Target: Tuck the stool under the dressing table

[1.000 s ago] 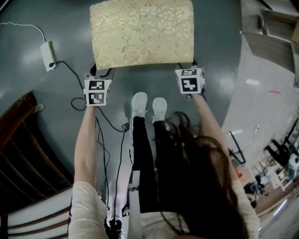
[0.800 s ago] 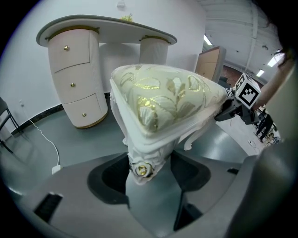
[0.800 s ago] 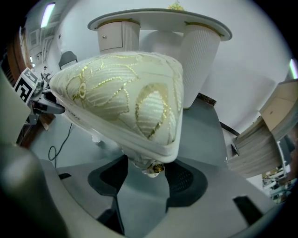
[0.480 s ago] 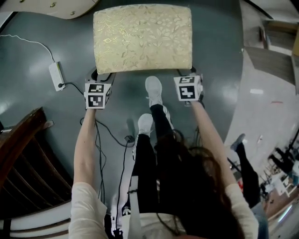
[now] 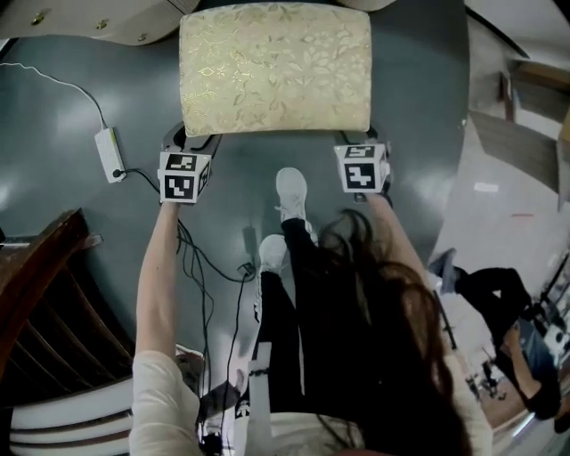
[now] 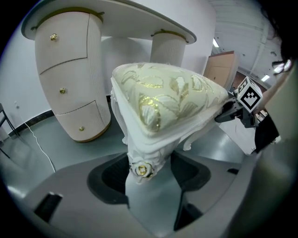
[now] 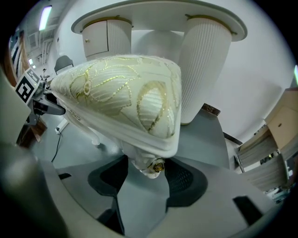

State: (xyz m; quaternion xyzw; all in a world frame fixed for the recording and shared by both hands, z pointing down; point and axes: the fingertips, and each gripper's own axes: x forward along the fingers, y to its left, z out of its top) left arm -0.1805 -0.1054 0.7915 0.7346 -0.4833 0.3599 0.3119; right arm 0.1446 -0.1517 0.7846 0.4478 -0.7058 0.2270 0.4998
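- Since the earlier frames the stool [image 5: 274, 67] has gone further up in the head view. The edge of the dressing table [image 5: 89, 20] now shows at its far side, and one shoe [image 5: 291, 189] has stepped ahead of the other.
- The left gripper [image 5: 191, 142] pinches the near left corner of the stool, with its jaws closed on the carved leg top that bears a gold rosette [image 6: 141, 169].
- The right gripper [image 5: 360, 142] clamps the near right corner in the same way.
- The stool is over the grey floor [image 5: 419, 107] and faces the gap between the table's two pedestals.
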